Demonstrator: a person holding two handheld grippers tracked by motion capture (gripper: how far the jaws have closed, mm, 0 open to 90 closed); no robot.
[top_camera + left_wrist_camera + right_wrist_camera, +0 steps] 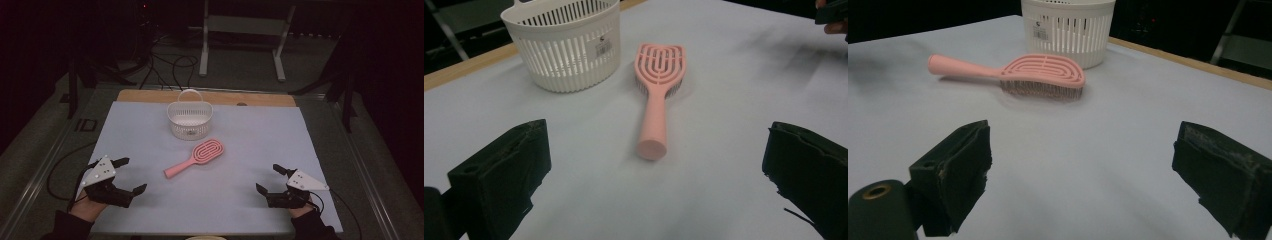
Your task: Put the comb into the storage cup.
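Observation:
A pink hairbrush (196, 156) lies bristles down on the pale sheet in the middle of the table, its handle toward the near left. Behind it stands a white slotted basket (189, 120) with a raised handle. My left gripper (130, 175) rests open at the near left, nothing between its jaws; in the left gripper view the hairbrush (657, 100) and basket (566, 47) lie ahead. My right gripper (271, 178) sits open at the near right, empty, with the hairbrush (1018, 73) and basket (1068, 27) beyond its jaws.
The pale sheet (150, 130) covers the table except a wooden strip (150, 95) along the far edge. Past the table, cables (165, 65) lie on the dark floor beside a metal frame (240, 30). In the left gripper view the other hand (836, 20) shows at top right.

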